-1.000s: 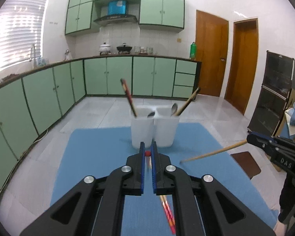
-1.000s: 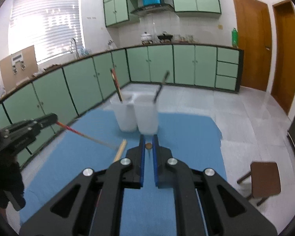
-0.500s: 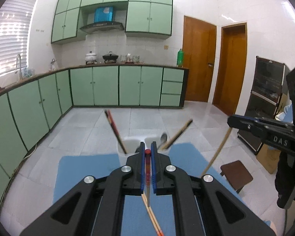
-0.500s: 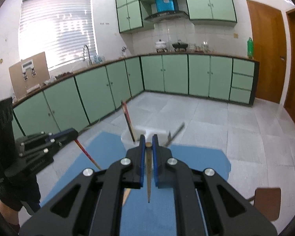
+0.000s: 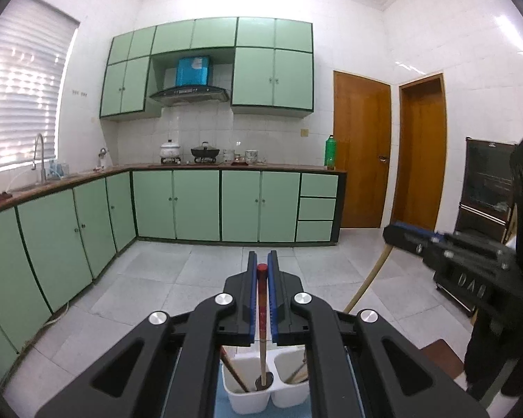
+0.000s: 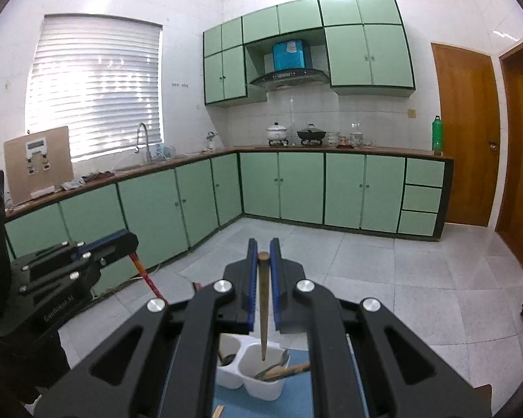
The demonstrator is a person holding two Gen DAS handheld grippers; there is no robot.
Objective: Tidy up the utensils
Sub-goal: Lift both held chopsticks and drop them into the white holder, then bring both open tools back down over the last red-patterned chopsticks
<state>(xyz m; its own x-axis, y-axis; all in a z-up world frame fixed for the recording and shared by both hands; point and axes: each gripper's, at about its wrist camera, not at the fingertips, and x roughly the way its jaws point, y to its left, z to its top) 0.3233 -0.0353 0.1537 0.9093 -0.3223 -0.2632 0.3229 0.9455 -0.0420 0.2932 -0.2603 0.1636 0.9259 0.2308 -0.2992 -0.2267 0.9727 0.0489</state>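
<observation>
Two claws, each clamped on one chopstick held upright: my left claw point(image 5: 262, 267) grips the red-topped chopstick point(image 5: 261, 310), its tip down in the left cup of the white holder point(image 5: 248, 395); my right claw point(image 6: 263, 244) pinches the wooden chopstick point(image 6: 263, 299) above the right cup point(image 6: 261, 388). I judge this the drop-in step; next, lower and release. Blue mat point(image 6: 296, 404) below, probably on a counter; green cabinets point(image 5: 195, 205) beyond.

Utensils point(image 6: 279, 369) lean across the right cup point(image 6: 263, 383), crowding its opening.
</observation>
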